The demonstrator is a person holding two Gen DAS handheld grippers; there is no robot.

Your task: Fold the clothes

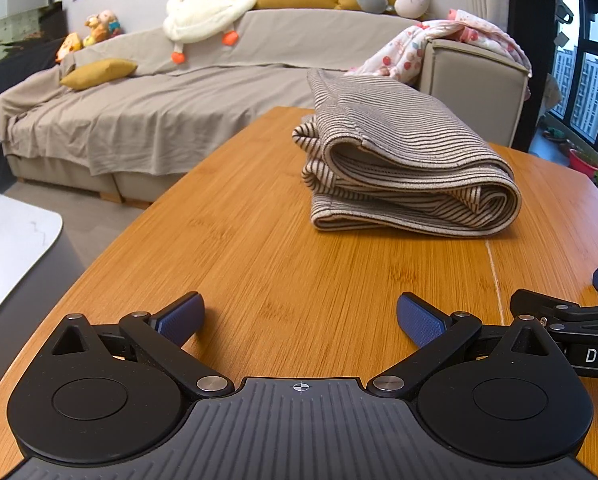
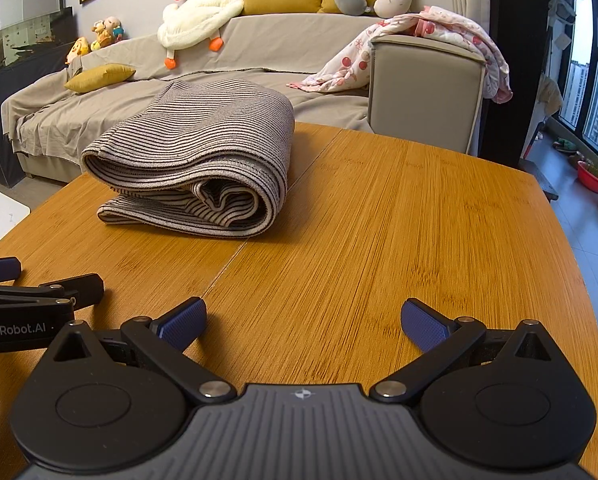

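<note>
Both tools idle: left gripper (image 1: 300, 320) and right gripper (image 2: 303, 324) spread wide, empty, low over the bamboo table (image 2: 419, 220); striped knit garment (image 1: 403, 160) lies folded in thick layers mid-table, well apart from both; judged soft, limp, moderately heavy; ribbed weave should grip; best pinched at the hemmed edges.

Garment (image 1: 403, 148) grey/cream w/ dark stripes (table (image 1: 259, 248) orange-brown)

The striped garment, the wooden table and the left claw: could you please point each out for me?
striped garment (image 1: 403, 136), left wrist view, top folded layer.
wooden table (image 2: 399, 216), right wrist view, bare top.
left claw (image 1: 299, 318), left wrist view, midway between fingertips.
</note>
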